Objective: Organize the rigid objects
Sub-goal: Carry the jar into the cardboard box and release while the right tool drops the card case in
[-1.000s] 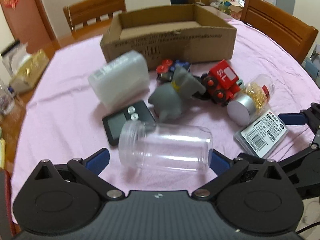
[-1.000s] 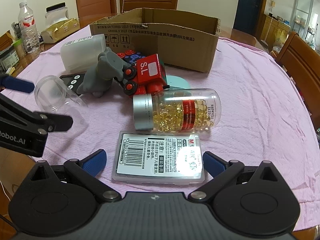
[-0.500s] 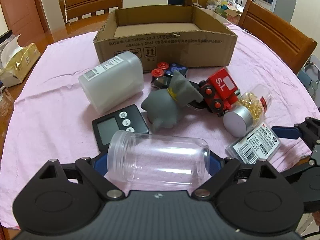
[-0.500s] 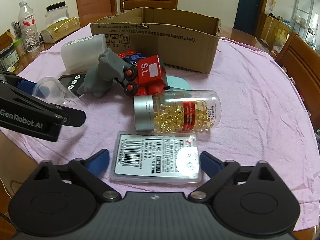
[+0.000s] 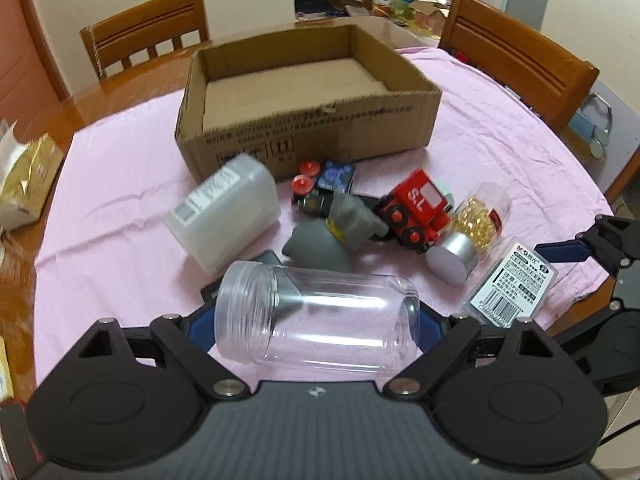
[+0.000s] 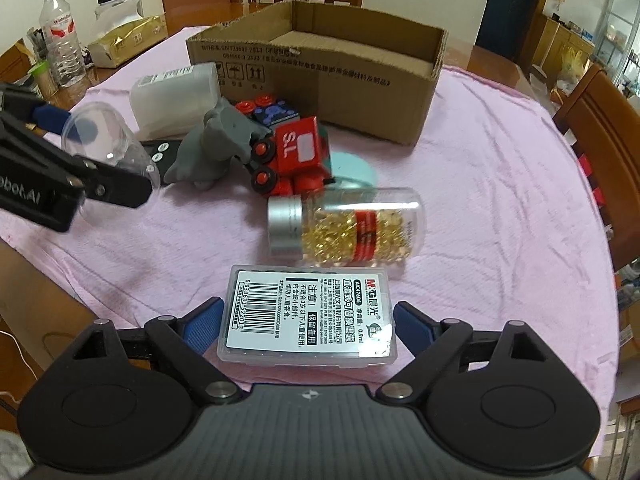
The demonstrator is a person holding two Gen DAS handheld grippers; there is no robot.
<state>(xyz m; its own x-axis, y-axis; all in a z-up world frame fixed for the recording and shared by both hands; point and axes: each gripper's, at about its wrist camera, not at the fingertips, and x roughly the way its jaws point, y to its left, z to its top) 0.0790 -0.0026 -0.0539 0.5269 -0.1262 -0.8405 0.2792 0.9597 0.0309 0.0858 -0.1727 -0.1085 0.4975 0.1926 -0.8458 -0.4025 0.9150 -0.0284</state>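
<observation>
Left claw (image 5: 316, 322) clamps the clear jar (image 5: 316, 316) lengthwise, lifted off the pink-clothed table (image 6: 500, 184); right claw (image 6: 308, 322) grips the flat labelled case (image 6: 308, 316) near the cardboard box (image 6: 320, 60).

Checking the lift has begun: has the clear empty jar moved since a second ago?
Yes. The clear jar, clamped in the left hand-held gripper, has risen off the pink cloth, now covering the black timer it lay beside.

jar (image 5: 316, 316): clear shiny plastic | cloth (image 6: 500, 200): soft pink, rough weave | box (image 5: 312, 120): dull brown cardboard | bottle cap (image 6: 285, 224): shiny silver metal | chairs (image 5: 520, 52): smooth glossy wood
</observation>
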